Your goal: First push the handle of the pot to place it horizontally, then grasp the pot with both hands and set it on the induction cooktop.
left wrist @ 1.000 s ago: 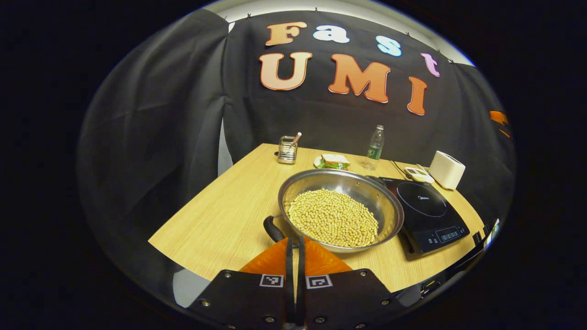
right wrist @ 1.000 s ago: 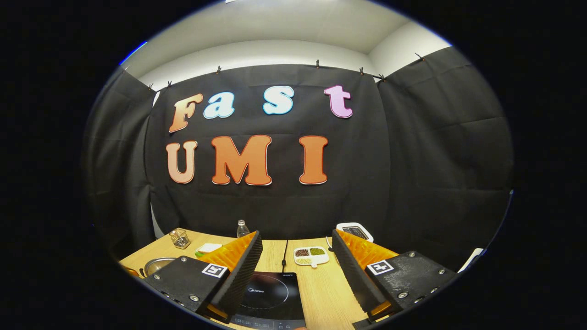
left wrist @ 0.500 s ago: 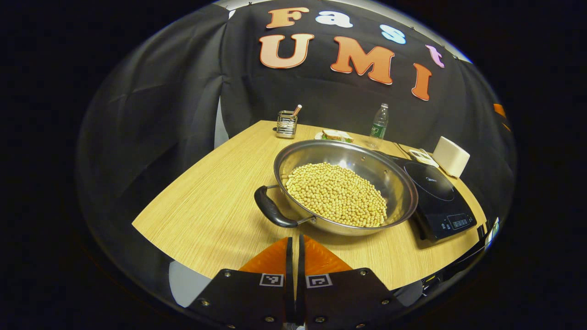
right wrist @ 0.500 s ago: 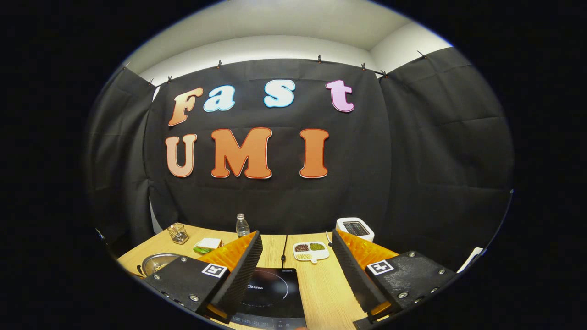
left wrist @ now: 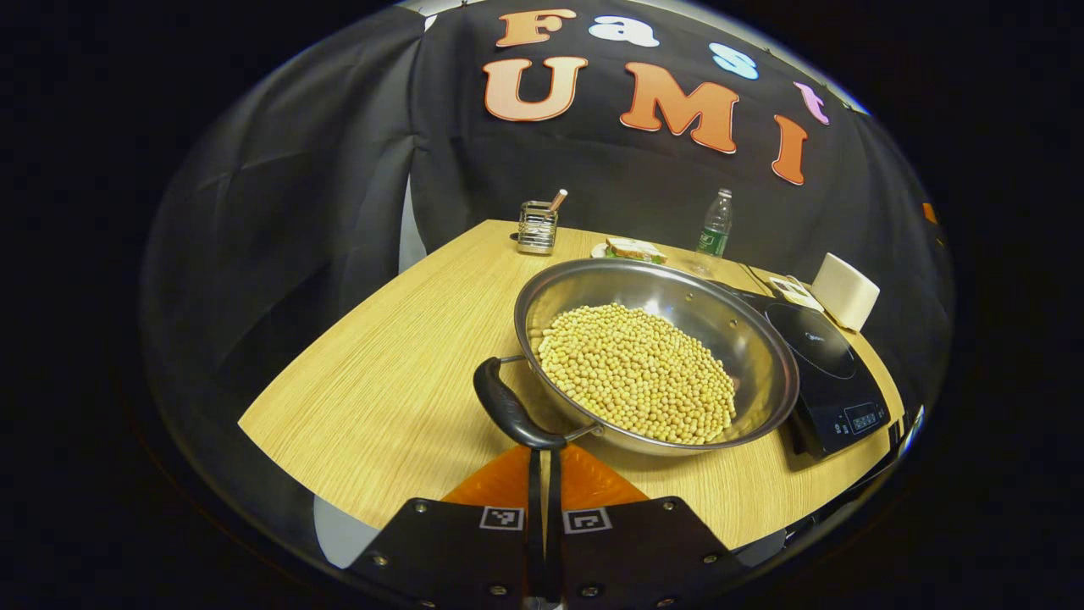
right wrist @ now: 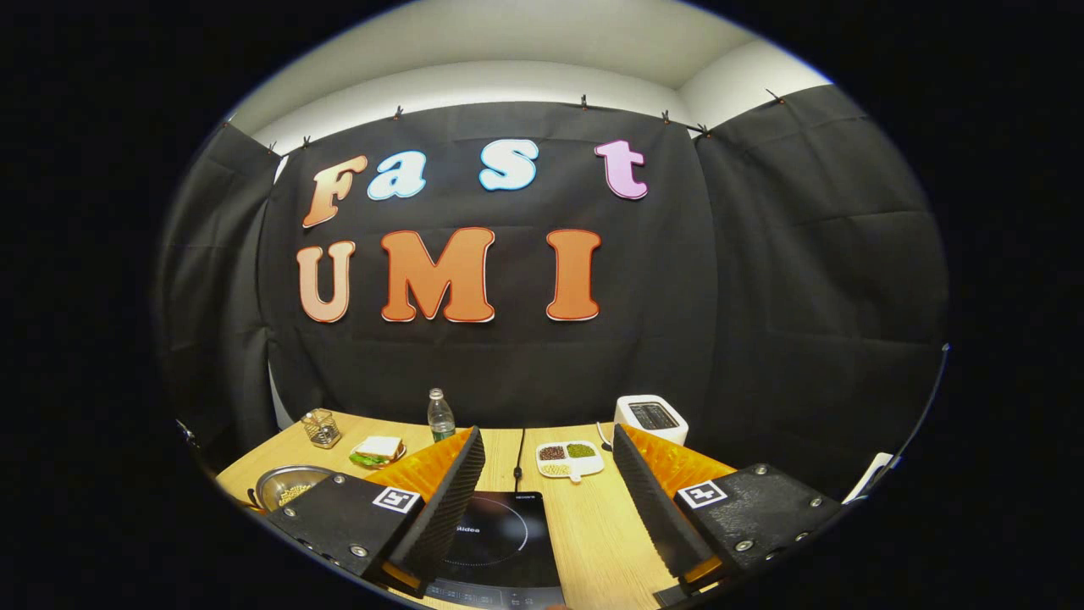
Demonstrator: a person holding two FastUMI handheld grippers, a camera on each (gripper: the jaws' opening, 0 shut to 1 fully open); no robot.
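A steel pot (left wrist: 737, 339) full of pale beans sits on the wooden table (left wrist: 398, 373), and its black handle (left wrist: 511, 413) points toward me. My left gripper (left wrist: 544, 451) is shut, its tips right at the near end of that handle. Just right of the pot lies the black induction cooktop (left wrist: 826, 364). In the right gripper view, my right gripper (right wrist: 546, 434) hangs open over the cooktop (right wrist: 504, 534), with nothing between its fingers. The pot (right wrist: 286, 487) shows far to its left, partly behind one finger.
Along the back of the table stand a wire utensil holder (left wrist: 537, 227), a sandwich on a plate (left wrist: 633, 249), a water bottle (left wrist: 716, 227) and a white toaster (left wrist: 845, 291). A divided dish of beans (right wrist: 569, 457) and a power cord (right wrist: 518, 453) lie behind the cooktop.
The left gripper has closed in on the pot, whose handle now sits right at its tips. The right gripper view shows slightly more of the table; that gripper stays open.
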